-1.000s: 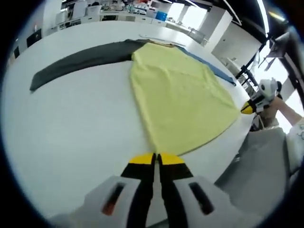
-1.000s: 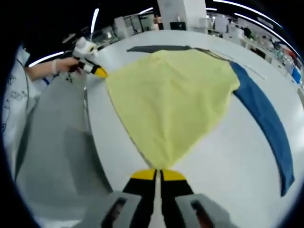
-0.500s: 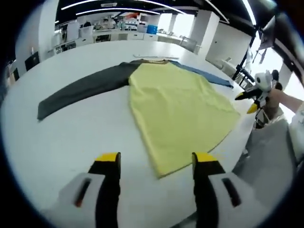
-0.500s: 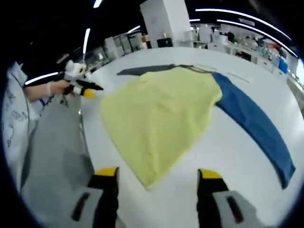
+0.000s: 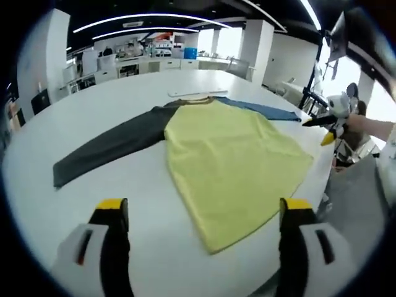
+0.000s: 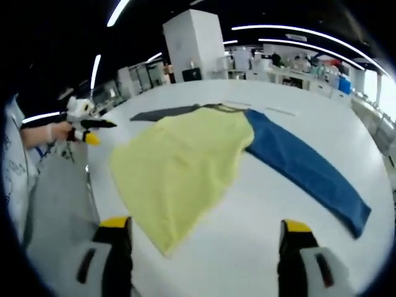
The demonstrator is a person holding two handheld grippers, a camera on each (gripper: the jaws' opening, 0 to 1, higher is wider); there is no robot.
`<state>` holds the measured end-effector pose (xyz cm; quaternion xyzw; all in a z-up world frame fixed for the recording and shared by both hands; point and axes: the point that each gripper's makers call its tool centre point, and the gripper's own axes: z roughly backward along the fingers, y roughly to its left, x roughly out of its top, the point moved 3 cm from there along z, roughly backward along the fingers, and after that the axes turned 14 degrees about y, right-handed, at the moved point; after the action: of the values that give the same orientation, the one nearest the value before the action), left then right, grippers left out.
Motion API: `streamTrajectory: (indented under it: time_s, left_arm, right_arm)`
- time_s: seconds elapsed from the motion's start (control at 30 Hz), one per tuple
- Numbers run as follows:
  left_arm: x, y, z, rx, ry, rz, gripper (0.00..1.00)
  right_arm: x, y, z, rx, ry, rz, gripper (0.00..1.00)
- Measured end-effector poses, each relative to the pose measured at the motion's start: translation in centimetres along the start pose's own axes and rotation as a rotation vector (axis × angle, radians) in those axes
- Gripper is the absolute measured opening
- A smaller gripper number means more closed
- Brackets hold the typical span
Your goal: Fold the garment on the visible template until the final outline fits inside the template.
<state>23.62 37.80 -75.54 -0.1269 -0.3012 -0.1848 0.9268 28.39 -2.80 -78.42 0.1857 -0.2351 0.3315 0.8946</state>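
Observation:
A long-sleeved garment lies spread flat on the white table [image 5: 93, 86]. Its body is yellow [image 5: 232, 154], one sleeve dark grey [image 5: 111, 145], the other blue [image 5: 260, 110]. My left gripper [image 5: 204, 207] stands open above the near hem corner, holding nothing. In the right gripper view the yellow body [image 6: 179, 161] reaches toward me, with the blue sleeve [image 6: 303, 170] stretched to the right and the grey sleeve [image 6: 164, 113] far behind. My right gripper [image 6: 205, 224] is open and apart from the cloth. Each gripper shows in the other's view, held by a hand: the right gripper [image 5: 323, 127] and the left gripper [image 6: 86, 131].
A thin pale strip [image 5: 189, 94] lies on the table just past the collar. The table's rounded edge [image 6: 93, 185] runs beside the hem, with a person's grey clothing [image 6: 55, 210] below it. Benches and a white pillar [image 6: 195, 43] stand far behind.
Both grippers were shut on the hem corners a second ago. They have opened, let go and drawn back. The hem now rests flat on the table.

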Motion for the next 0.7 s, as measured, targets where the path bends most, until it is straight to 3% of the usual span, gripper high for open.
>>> streamTrajectory:
  time_s: [0.13, 0.6, 0.7]
  left_arm:
    - [0.0, 0.6, 0.0, 0.012, -0.007, -0.023, 0.99]
    - [0.7, 1.4, -0.1, 0.012, -0.03, -0.015, 0.97]
    - [0.6, 1.1, -0.2, 0.013, -0.026, -0.024, 0.96]
  right_arm:
    - [0.1, -2.5, 0.8, -0.042, -0.054, -0.1, 1.0]
    - [-1.1, -9.8, 4.4, -0.147, -0.143, -0.332, 0.9]
    - [-1.8, -12.0, 5.1, -0.163, -0.184, -0.446, 0.85]
